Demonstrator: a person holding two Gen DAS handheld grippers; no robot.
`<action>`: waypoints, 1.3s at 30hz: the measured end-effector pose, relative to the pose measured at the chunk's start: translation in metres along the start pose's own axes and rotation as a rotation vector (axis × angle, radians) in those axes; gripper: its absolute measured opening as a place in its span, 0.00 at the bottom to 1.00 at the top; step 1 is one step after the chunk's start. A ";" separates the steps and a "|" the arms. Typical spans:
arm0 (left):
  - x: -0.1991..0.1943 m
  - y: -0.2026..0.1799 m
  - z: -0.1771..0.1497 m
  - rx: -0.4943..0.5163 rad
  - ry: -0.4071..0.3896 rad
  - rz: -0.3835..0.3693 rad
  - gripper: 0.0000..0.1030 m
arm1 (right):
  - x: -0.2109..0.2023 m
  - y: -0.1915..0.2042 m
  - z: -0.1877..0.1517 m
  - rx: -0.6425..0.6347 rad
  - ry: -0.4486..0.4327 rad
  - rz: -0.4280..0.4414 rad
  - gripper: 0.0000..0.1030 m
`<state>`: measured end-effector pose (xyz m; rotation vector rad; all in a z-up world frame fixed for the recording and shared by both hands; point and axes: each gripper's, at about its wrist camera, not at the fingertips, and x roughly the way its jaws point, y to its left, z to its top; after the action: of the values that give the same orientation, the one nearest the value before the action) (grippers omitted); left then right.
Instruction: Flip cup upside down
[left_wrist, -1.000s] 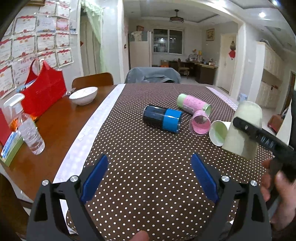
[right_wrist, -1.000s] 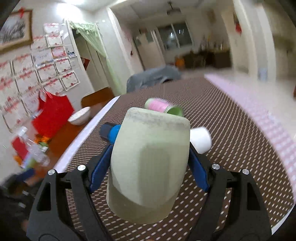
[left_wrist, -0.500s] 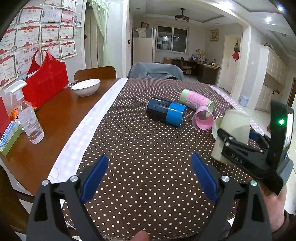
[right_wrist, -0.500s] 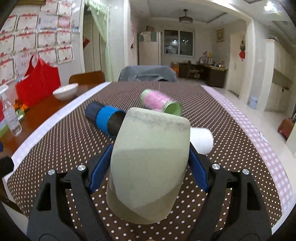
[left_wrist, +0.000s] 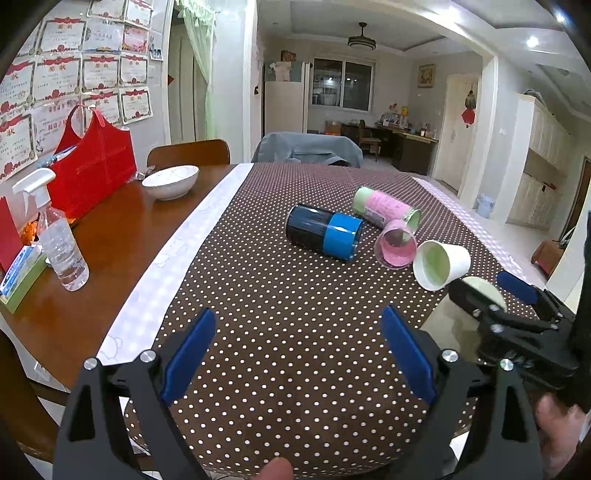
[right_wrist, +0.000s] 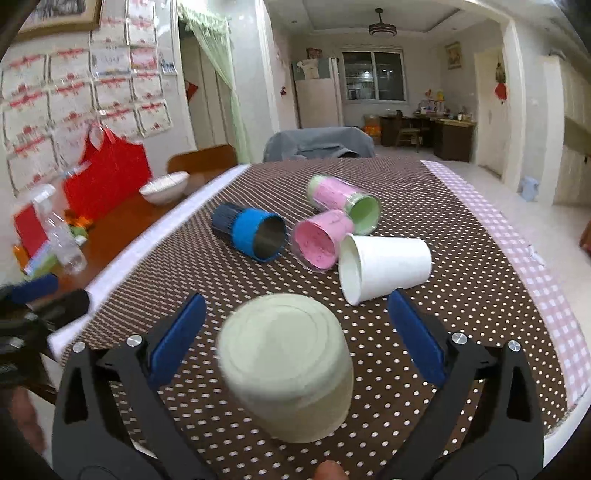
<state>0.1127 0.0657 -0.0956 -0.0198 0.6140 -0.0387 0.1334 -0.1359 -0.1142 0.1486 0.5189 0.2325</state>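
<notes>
Right gripper (right_wrist: 295, 332) has let go: jaws now wide, no longer clamping the green cup (right_wrist: 286, 365), which sits base-up on the dotted tablecloth (right_wrist: 461, 258). Flip looks complete. Left gripper (left_wrist: 299, 354) wide, empty.

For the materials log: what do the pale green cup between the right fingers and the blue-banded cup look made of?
Pale green cup: likely matte plastic or ceramic; dull, speckled, no gloss. Blue-banded cup: seemingly metal with a sleeve; its inside gleams grey like steel.
</notes>
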 end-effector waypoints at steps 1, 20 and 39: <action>-0.002 -0.001 0.001 0.001 -0.004 0.000 0.87 | -0.003 -0.002 0.002 0.015 -0.003 0.009 0.94; -0.071 -0.042 0.011 0.034 -0.112 -0.031 0.88 | -0.087 -0.046 0.037 0.251 0.012 0.116 0.94; -0.135 -0.066 0.009 0.079 -0.228 -0.013 0.89 | -0.177 -0.007 0.024 0.005 -0.229 -0.151 0.94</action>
<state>0.0057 0.0052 -0.0083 0.0482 0.3837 -0.0726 -0.0025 -0.1897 -0.0109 0.1387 0.3007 0.0654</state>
